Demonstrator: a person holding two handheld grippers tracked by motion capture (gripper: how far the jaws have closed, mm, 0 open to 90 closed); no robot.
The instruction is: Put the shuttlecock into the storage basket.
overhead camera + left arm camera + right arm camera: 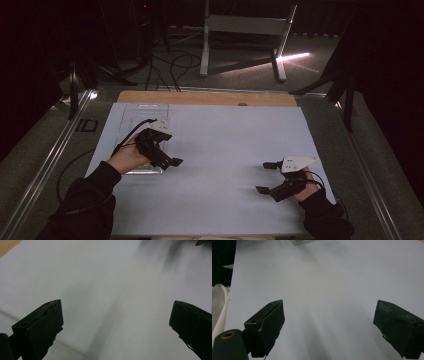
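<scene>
Both my hand-held grippers rest spread on the worktop (220,145) — left hand-held gripper (167,161) beside a clear tray (131,120), right hand-held gripper (266,177) well apart. Likely a start pose — next move unclear.

No readable text, no labels (too dim)

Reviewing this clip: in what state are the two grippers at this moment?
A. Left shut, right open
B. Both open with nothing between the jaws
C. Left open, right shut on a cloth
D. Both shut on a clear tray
B: the left gripper and the right gripper each show their jaws spread wide, with bare white table sheet between them.
</scene>
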